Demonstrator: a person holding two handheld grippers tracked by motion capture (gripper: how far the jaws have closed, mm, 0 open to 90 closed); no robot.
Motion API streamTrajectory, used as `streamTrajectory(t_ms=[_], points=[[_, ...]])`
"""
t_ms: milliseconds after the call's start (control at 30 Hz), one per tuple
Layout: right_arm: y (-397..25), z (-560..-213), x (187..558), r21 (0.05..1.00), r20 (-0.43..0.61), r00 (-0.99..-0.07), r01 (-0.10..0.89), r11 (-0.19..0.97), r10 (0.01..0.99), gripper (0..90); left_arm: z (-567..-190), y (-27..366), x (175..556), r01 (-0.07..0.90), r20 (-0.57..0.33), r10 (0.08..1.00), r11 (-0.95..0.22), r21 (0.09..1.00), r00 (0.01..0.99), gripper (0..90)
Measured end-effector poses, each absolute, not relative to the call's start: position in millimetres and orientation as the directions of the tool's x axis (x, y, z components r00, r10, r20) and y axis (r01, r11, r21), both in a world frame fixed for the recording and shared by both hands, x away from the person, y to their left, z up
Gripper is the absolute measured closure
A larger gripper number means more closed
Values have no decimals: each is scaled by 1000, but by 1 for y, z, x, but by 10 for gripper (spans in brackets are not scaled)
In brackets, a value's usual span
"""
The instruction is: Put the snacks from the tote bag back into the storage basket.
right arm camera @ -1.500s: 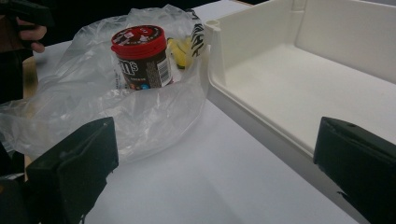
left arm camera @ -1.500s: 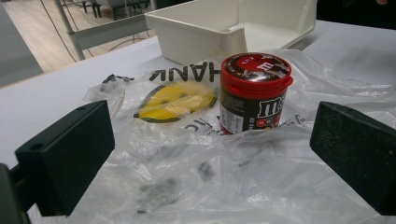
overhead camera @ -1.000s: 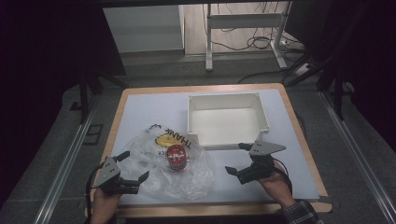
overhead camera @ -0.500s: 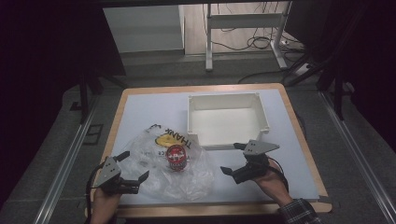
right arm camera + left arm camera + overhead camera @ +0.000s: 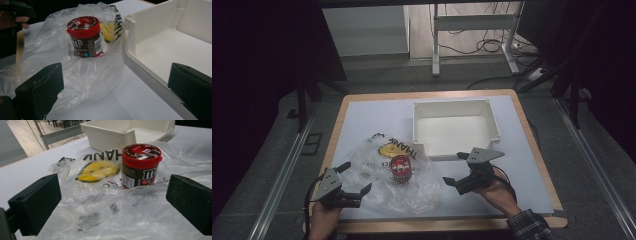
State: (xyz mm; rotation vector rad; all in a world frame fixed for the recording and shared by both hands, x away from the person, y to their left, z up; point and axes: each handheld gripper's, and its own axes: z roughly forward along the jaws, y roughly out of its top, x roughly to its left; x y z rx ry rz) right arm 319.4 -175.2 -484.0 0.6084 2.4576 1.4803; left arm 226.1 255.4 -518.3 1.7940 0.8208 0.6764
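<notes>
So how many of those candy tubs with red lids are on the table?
1. The candy tub stands upright on the crumpled plastic bag, in front of the white bin. The bag's folds might hide something small.

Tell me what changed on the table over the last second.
The right gripper edged left toward the plastic bag, jaws open, holding nothing. The left gripper, also open, the candy jar and the white bin stayed put.

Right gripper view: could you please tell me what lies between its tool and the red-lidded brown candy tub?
Crumpled clear plastic bag and bare white tabletop lie between.
</notes>
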Motion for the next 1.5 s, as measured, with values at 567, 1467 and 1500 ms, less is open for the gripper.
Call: streamTrajectory(t_ms=[567,1467,1500], points=[[-156,-484,326,864,59,-904,258,432,424,3,-518,255,226,223,82,789,-269,937,608,0],[-117,-493,336,796,109,-926,299,527,360,5,-518,255,226,222,88,790,-275,936,606,0],[-116,-494,336,794,108,-928,297,530,357,4,-518,255,226,222,89,790,-275,935,607,0]])
